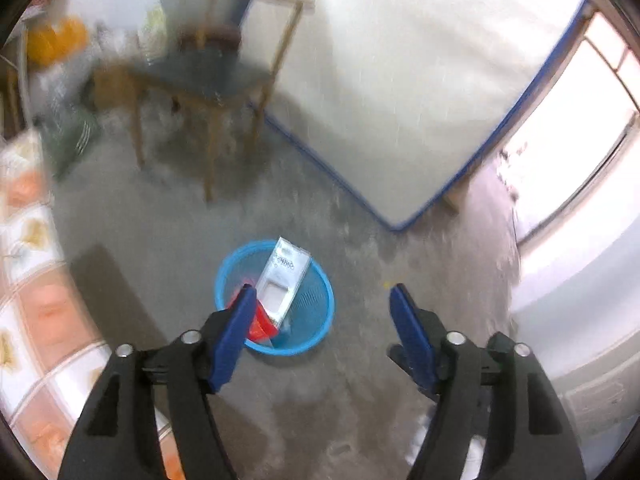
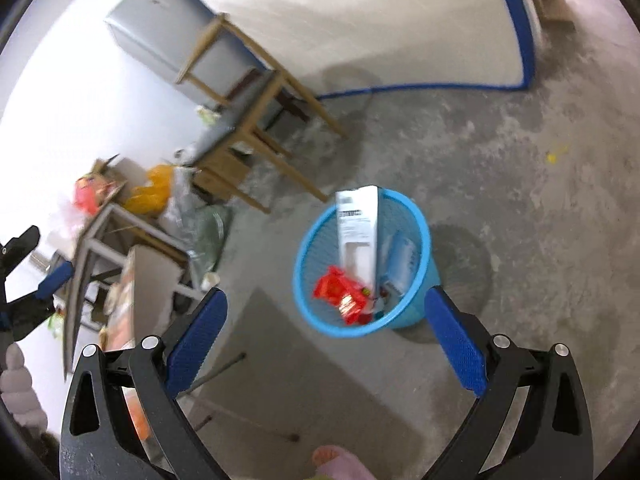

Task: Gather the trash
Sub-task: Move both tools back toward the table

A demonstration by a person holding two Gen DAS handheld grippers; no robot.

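Observation:
A blue mesh trash basket (image 1: 320,280) (image 2: 422,240) stands on the concrete floor. A white carton (image 1: 282,280) (image 2: 357,232) leans upright inside it, with a red wrapper (image 1: 262,322) (image 2: 340,290) and other packaging beside it. My left gripper (image 1: 322,290) is open and empty, high above the basket's right rim. My right gripper (image 2: 326,296) is open and empty above the basket. The left gripper also shows at the left edge of the right wrist view (image 2: 36,276).
A wooden chair (image 1: 208,80) (image 2: 248,120) stands beyond the basket. A white mattress with blue edging (image 1: 380,80) (image 2: 360,20) lies behind. A table with a patterned cloth (image 1: 32,280) is at the left. Clutter and bags (image 2: 120,196) sit by the wall. A foot (image 2: 336,460) is below.

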